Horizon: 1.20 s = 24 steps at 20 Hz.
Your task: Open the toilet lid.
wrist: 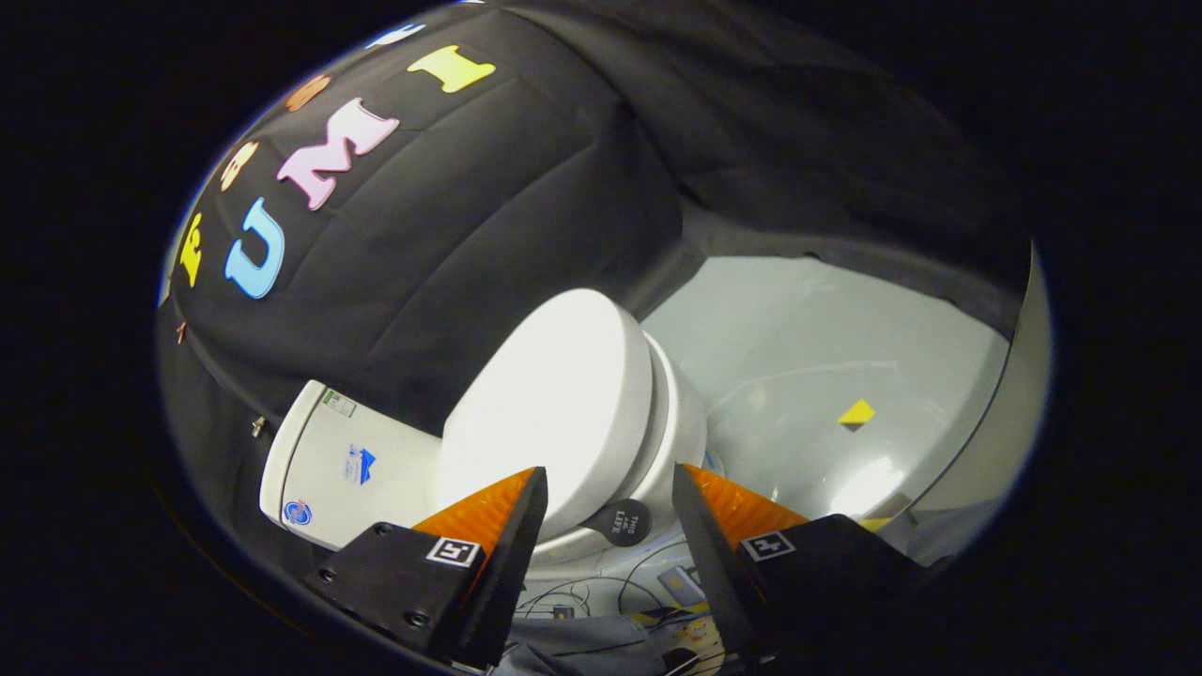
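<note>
A white toilet stands just ahead of my fingers, seen tilted. Its oval lid (554, 394) lies down flat on the seat (662, 404), with the bowl (690, 441) under it. A small dark round tab (624, 521) sticks out from the lid's front edge. My gripper (608, 469) is open, its two fingertips spread on either side of the lid's front edge. The tab sits in the gap between them, touched by neither finger. The white tank (347, 460) with small stickers stands behind the lid, beyond the left finger.
The booth's black cloth wall (488, 207) rises right behind the tank. A grey floor (826, 338) with a small yellow marker (856, 411) spreads beyond the right finger. Thin cables (601, 591) and flat items lie on the floor below the bowl.
</note>
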Available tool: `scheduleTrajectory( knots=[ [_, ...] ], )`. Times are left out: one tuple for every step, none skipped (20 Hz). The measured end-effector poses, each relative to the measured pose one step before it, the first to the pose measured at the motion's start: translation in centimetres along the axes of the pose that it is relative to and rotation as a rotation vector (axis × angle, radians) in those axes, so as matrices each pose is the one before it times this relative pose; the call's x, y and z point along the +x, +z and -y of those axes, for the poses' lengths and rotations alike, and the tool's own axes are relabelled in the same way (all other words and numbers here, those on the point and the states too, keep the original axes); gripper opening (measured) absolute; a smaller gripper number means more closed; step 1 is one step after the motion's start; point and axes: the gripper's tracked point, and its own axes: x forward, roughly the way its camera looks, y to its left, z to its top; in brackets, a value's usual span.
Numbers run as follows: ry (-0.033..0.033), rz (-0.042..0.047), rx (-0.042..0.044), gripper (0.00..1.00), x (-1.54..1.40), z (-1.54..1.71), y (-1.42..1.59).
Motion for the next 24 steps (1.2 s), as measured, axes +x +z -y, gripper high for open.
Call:
scheduleTrajectory(
  knots=[
    [0.00260,-0.01493,0.02349,0.85,0.712,0.377,-0.738],
    [-0.00100,-0.01435,0.02056,0.73,0.987,0.222,-0.580],
    [-0.00413,-0.01270,0.01165,0.73,0.609,0.347,-0.585],
    [-0.00262,-0.01479,0.00656,0.69,0.605,0.457,-0.714],
    [0.00196,-0.01957,0.00874,0.66,0.446,0.265,-0.683],
    [0.01686,-0.01056,0.01449,0.62,0.427,-0.350,-0.251],
    [0.01254,-0.00404,0.00952,0.59,0.326,-0.219,-0.096],
    [0.00332,-0.00280,0.00221,0.59,0.250,0.314,-0.246],
    [-0.00403,-0.00723,0.00223,0.59,0.435,0.140,-0.227],
    [-0.02001,-0.00975,0.00746,0.47,1.073,0.698,-0.550],
    [0.00281,0.00691,0.00972,0.36,-0.066,0.296,0.020],
    [0.01865,0.00449,0.00931,0.24,-0.314,-0.183,0.550],
    [0.01361,0.00039,0.00664,0.24,0.004,-0.188,-0.065],
    [0.00884,-0.00350,0.00542,0.23,0.212,0.242,-0.211],
    [0.01769,0.00230,0.01475,0.23,0.067,-0.053,0.149],
    [0.03765,0.00111,0.03239,0.23,0.040,-0.426,0.031],
    [0.03038,-0.01404,0.04512,0.23,0.142,-0.180,-0.302],
    [0.02673,-0.00385,0.04498,0.23,0.051,0.029,-0.240],
    [0.02168,0.00888,0.03900,0.24,0.227,0.014,0.087],
    [0.01221,0.00020,0.01718,0.24,-0.036,0.244,-0.144],
    [0.00412,0.00237,-0.00641,0.24,0.113,0.061,-0.081],
    [0.00118,-0.00090,-0.01994,0.23,0.065,0.027,-0.189],
    [-0.00118,-0.00585,-0.01988,0.23,0.076,-0.065,-0.130],
    [-0.01533,0.00465,-0.01590,0.24,-0.045,0.263,0.016]
  ],
)
